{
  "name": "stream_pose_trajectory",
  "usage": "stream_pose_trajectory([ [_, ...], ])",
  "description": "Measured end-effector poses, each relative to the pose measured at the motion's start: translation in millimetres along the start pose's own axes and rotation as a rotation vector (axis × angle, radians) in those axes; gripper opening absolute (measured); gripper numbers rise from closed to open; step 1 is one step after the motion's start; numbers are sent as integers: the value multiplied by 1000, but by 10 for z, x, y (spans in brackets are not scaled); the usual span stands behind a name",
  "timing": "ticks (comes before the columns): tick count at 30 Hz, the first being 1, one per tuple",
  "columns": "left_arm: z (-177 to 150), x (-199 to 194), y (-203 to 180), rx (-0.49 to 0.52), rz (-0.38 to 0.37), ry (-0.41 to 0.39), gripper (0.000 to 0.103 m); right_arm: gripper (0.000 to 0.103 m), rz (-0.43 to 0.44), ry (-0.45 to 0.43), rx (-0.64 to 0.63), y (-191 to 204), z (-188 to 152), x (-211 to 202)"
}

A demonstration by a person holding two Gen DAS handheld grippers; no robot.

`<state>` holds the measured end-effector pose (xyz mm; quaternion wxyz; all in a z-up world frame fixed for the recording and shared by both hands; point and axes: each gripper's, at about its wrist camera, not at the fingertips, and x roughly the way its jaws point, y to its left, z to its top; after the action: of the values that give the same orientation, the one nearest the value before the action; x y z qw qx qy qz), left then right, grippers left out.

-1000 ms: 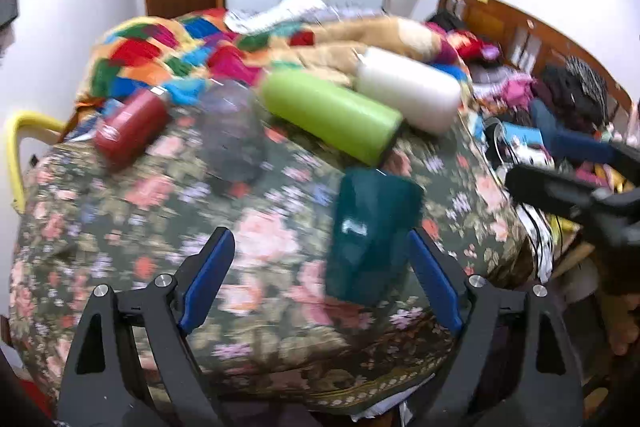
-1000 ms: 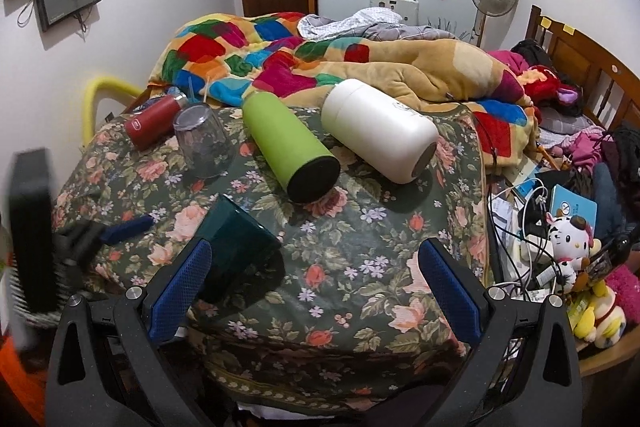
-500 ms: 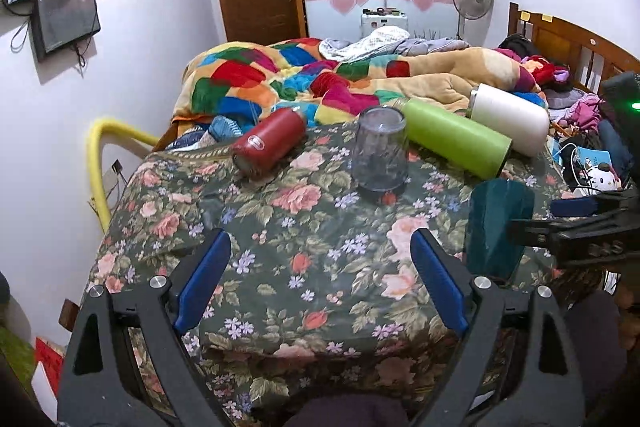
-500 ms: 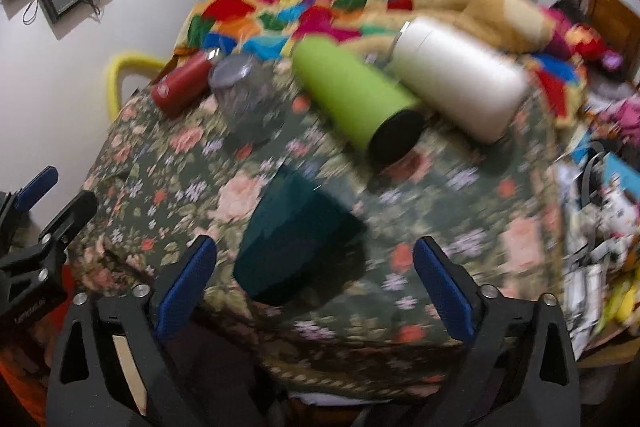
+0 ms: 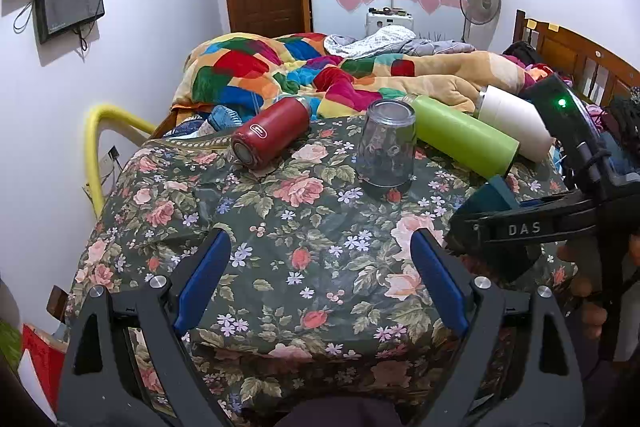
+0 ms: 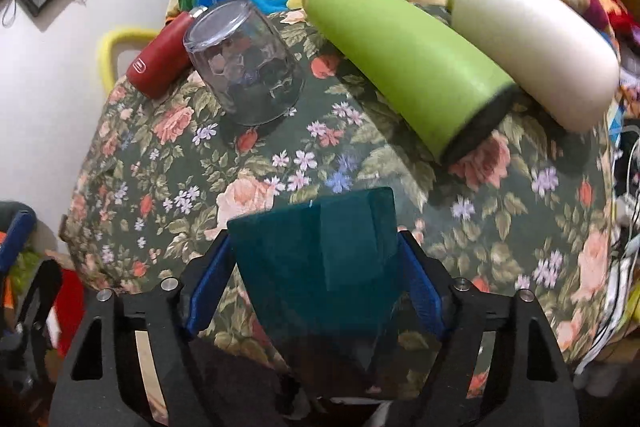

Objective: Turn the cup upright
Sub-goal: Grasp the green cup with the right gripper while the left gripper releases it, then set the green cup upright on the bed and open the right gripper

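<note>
A dark teal cup [image 6: 320, 259] stands upside down on the flowered cloth, base up. My right gripper [image 6: 314, 279] is closed around its sides, blue pads against both walls. In the left wrist view the cup [image 5: 492, 199] shows only partly behind the right gripper's body at the right edge. My left gripper [image 5: 320, 283] is open and empty over the front middle of the cloth, well left of the cup.
A clear glass [image 6: 244, 63] stands upside down at the back. A red bottle [image 5: 272, 131], a green bottle [image 6: 404, 63] and a white bottle [image 6: 528, 35] lie on their sides behind. A patchwork blanket [image 5: 280, 67] is heaped beyond.
My right gripper has moved in over the teal cup and closed on it. My left gripper has drawn back and swung left, still open.
</note>
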<state>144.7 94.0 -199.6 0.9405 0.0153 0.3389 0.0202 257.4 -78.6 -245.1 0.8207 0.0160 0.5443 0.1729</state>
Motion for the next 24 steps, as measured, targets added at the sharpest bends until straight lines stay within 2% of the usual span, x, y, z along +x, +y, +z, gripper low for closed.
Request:
stream_pose_trajectory([
  [5, 27, -28, -38, 1, -8, -5, 91, 76, 13, -13, -29, 8, -10, -102],
  [14, 143, -52, -118, 2, -21, -28, 91, 74, -34, -111, -106, 40, 45, -458],
  [19, 179, -43, -137, 1, -24, -30, 91, 74, -53, -121, -117, 68, 130, -392],
  [24, 197, -54, -144, 5, -30, -27, 91, 74, -78, -118, -143, 114, 78, -339],
])
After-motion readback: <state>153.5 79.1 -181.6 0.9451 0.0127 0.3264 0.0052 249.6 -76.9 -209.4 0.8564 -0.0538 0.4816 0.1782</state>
